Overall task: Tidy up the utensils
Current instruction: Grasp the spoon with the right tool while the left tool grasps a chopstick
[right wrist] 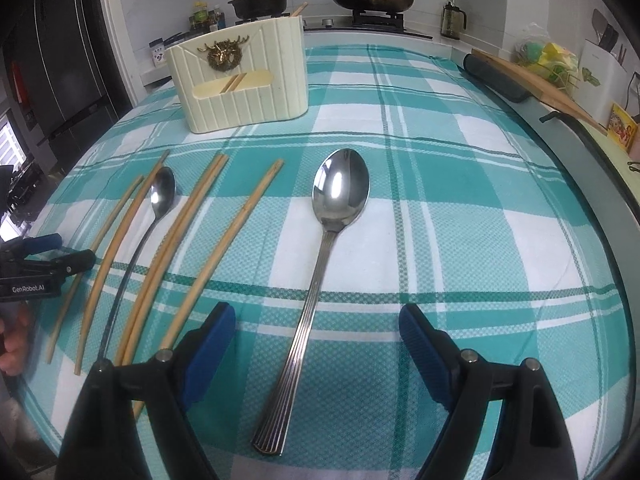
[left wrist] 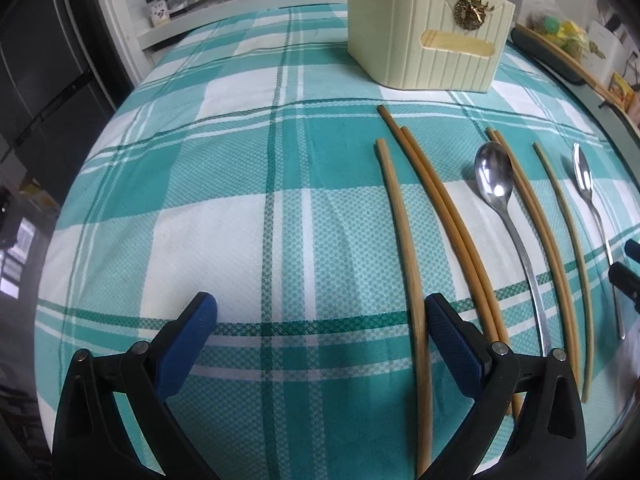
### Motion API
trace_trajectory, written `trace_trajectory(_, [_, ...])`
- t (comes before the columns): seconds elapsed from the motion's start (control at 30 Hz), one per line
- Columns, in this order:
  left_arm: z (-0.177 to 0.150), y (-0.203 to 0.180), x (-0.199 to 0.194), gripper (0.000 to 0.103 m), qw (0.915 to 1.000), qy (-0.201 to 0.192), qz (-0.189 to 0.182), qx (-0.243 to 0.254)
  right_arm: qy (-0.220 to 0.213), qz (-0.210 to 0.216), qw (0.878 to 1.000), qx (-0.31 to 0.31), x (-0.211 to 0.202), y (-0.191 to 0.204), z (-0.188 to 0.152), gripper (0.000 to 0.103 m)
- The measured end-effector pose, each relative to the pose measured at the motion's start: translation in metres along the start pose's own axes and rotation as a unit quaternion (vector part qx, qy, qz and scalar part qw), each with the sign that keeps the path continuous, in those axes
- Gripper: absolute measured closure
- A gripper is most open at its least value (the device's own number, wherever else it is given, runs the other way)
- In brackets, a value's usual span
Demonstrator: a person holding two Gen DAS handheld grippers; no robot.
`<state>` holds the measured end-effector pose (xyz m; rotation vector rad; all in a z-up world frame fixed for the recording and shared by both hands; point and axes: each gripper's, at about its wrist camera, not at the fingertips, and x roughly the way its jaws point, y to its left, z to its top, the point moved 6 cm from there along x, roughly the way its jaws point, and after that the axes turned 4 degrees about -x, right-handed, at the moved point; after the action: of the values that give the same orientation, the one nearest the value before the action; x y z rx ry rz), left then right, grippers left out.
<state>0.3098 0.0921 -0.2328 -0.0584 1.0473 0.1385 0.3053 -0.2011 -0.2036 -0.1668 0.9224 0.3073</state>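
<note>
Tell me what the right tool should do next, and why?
Probably lower the right tool onto the big spoon and close. It is open, the spoon's handle lies between its fingers, and nothing is held yet. The holder stands behind, waiting for the utensils.

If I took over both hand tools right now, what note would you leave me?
Left tool: open, empty, above the leftmost chopstick.
Right tool: open, empty, straddling the ribbed spoon without touching it.
On the checked cloth: six chopsticks, the ribbed spoon and a slimmer spoon among them.
Done: the cream holder already has chopsticks in it.
Left: everything on the cloth probably goes into the holder; the ribbed spoon looks the easiest first pick.
</note>
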Motion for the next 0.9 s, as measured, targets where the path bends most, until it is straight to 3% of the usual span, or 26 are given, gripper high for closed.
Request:
trace_trajectory(0.27, [0.017,-0.002,0.009,0.000,0.9998,0.018,-0.006,0.011,0.010,-0.008,1.000,0.004,0.013,-0.006,0.005,0.017])
trace_trajectory(0.53, [0.041,-0.004,0.027,0.004,0.9991,0.033,-0.024,-0.007,0.019,-0.027,0.999,-0.016,0.037,-0.005,0.032,0.016])
trace_trajectory(0.63, [0.047,-0.012,0.026,0.015,0.9992,0.030,-0.027,0.003,0.015,-0.031,0.999,-0.014,0.044,-0.009,0.042,0.016])
trace_trajectory(0.9, [0.048,-0.035,0.017,0.059,0.9983,0.022,-0.043,0.033,0.001,-0.039,0.999,-0.009,0.061,-0.013,0.064,0.018])
